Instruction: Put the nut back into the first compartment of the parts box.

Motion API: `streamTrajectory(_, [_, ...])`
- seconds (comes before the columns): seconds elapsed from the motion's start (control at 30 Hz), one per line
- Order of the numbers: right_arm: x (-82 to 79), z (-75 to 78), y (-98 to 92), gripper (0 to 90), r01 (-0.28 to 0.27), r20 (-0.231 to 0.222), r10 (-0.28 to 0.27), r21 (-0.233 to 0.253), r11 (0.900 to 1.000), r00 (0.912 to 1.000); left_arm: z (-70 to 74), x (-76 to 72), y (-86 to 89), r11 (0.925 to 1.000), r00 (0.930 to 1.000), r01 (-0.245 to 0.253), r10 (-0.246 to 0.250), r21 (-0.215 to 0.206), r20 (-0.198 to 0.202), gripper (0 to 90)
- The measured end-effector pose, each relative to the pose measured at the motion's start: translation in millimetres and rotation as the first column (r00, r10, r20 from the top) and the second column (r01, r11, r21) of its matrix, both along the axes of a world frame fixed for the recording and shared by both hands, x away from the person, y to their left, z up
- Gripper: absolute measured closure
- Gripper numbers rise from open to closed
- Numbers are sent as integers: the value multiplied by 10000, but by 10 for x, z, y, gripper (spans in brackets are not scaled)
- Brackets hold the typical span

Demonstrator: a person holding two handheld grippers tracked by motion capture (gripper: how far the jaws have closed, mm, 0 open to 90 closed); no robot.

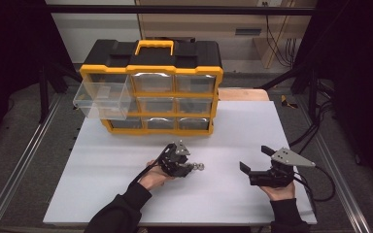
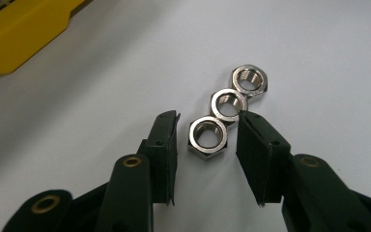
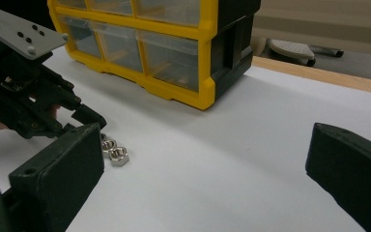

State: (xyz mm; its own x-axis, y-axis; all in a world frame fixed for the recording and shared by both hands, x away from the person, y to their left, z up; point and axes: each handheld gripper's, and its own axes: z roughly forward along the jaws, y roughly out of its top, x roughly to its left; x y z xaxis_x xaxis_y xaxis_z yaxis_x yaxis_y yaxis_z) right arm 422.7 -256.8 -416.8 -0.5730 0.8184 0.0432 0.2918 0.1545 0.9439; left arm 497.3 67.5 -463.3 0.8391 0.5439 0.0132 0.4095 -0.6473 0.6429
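A white tabletop [image 1: 233, 126] carries a yellow-and-black parts organizer [image 1: 153, 87] at its far side, with one clear drawer [image 1: 102, 99] pulled well out at the upper left; it looks empty from the high view. Nearer the person, the right gripper [image 1: 253, 160] rests on the board well apart from the work, its jaws spread wide with nothing between them. The left gripper [image 2: 207, 130] is down at the board, jaws parted on either side of the nearest hex nut [image 2: 207, 137].

Three steel hex nuts lie in a touching diagonal chain near the middle of the board: the nearest one between the jaws, the middle nut [image 2: 228, 104] just beyond, and the far nut [image 2: 250, 79] at the end.

The likely trouble is in the closing. The right-hand jaw tip already sits at the edge of the middle nut, so a squeeze could catch two nuts at once or knock the chain apart. The nearest nut lies flat and low, so jaws that close a little high could ride over it, or pinch a corner so the nut twists and pops free. A weak hold could also let it drop on the way to the open drawer.
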Motion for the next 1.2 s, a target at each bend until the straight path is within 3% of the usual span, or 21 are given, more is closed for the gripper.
streamTrajectory(0.47, [1,-2,3,5,-11,6,11,-6,10000,10000,-38,12,-18,10000,9998,-27,28,38,-219,677])
streamTrajectory(0.8, [1,-2,13,5,-27,-12,27,-16,10000,10000,-31,3,-31,9995,9992,-248,254,214,-296,690])
streamTrajectory(1.2, [-1,1,13,5,-40,19,40,-32,10000,10000,-30,-27,-61,9988,9996,-281,282,394,-25,694])
